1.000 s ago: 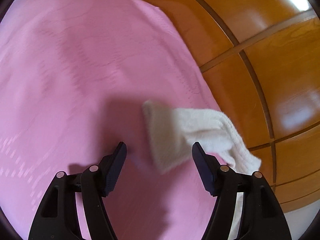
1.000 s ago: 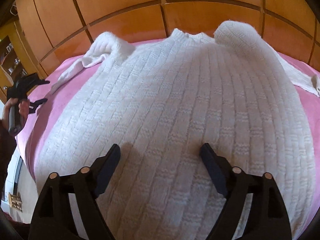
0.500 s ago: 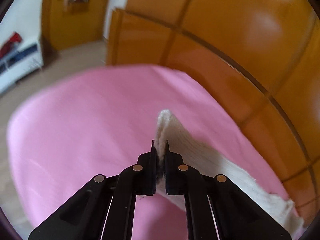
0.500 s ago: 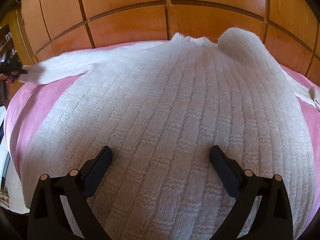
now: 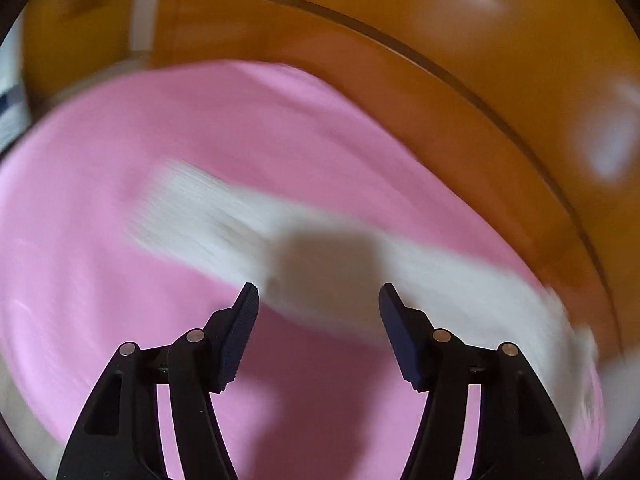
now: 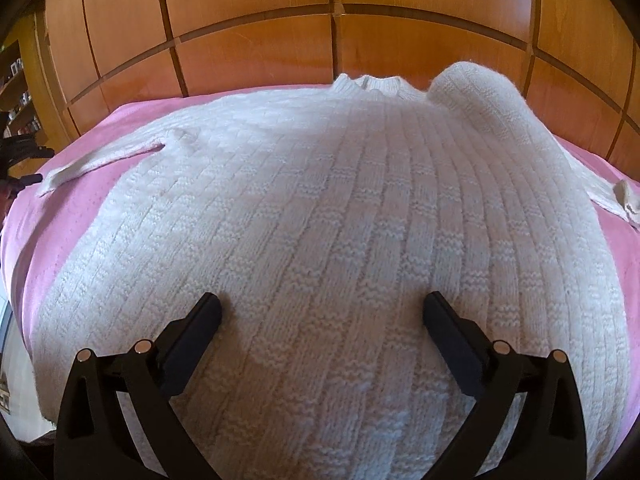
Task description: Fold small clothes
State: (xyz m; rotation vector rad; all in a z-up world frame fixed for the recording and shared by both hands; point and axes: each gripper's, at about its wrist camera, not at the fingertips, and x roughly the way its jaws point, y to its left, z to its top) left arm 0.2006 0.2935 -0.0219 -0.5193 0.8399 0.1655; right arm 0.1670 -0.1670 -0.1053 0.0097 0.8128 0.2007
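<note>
The sweater (image 6: 320, 232) lies flat on the pink cover (image 6: 120, 120), filling mid-frame, no fold made yet. Its sleeve (image 5: 224, 212) lies stretched out at centre left. The left gripper (image 5: 318, 300) has just been opening, nothing between its jaws. The right gripper (image 6: 322, 312) stands wide over the hem, empty.

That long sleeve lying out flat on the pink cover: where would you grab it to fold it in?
At its cuff end, probably. The sleeve lies flat and straight, pointing away from the sweater toward the left tool, which hangs open above it. Come from that outer side, pinch the thin cuff edge top and bottom, and carry it across the body.
</note>
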